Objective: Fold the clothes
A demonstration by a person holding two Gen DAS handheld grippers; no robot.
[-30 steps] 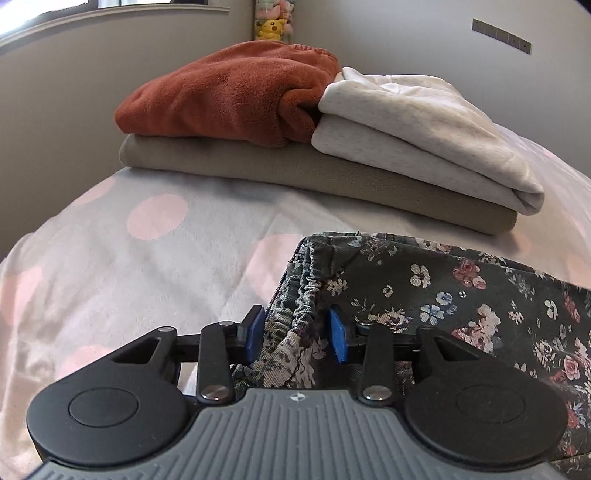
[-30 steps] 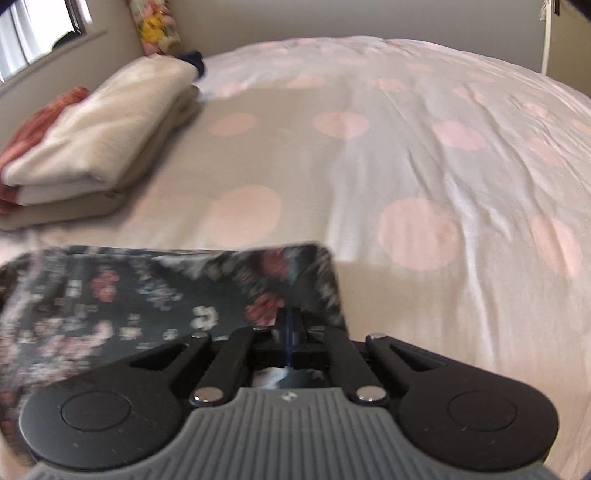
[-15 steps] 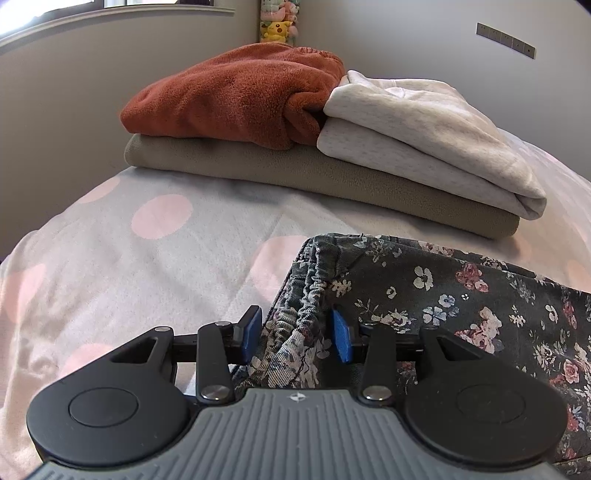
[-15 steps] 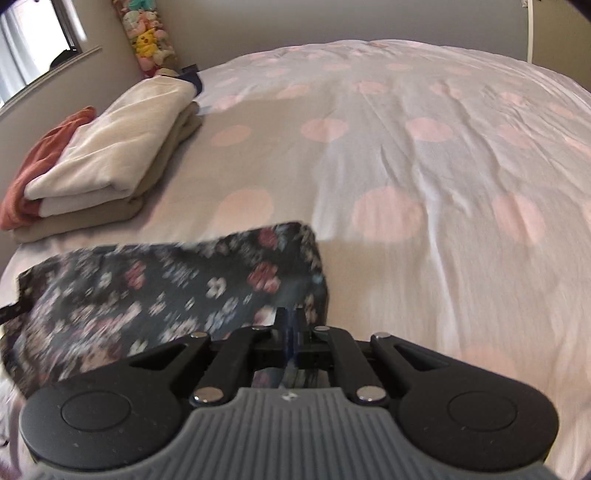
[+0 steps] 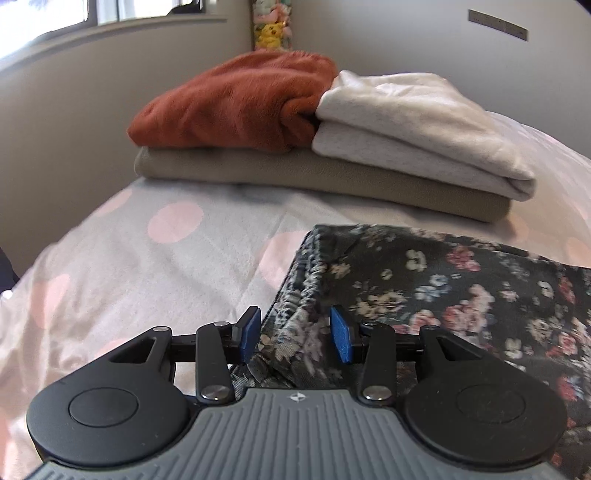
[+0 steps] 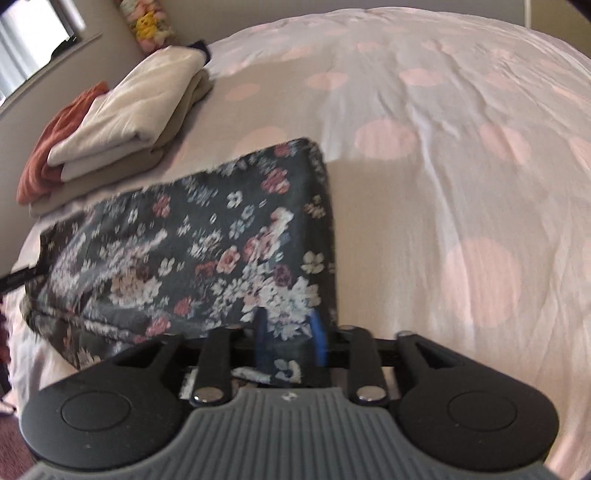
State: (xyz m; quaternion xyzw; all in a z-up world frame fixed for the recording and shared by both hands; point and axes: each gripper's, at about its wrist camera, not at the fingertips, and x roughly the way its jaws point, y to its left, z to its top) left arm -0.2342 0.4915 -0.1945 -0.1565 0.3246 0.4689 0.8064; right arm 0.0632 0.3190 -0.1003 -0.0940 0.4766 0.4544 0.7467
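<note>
A dark floral garment (image 5: 443,291) lies folded on the pink-dotted bedspread (image 5: 166,266); it also shows in the right wrist view (image 6: 207,240). My left gripper (image 5: 294,334) is open, its blue pads either side of the garment's gathered elastic edge. My right gripper (image 6: 289,341) is open, its blue pads apart over the garment's near right corner, with cloth lying between them.
A stack of folded clothes sits at the far left of the bed: a rust fleece (image 5: 240,103) and a cream sweatshirt (image 5: 417,129) on a taupe piece (image 5: 295,177); the stack also shows in the right wrist view (image 6: 122,118). Plush toys (image 5: 271,29) stand in the corner.
My right gripper was shut on the garment's corner and has opened. It carried that corner back and the garment now lies flatter. My left gripper has stayed open at the elastic edge.
</note>
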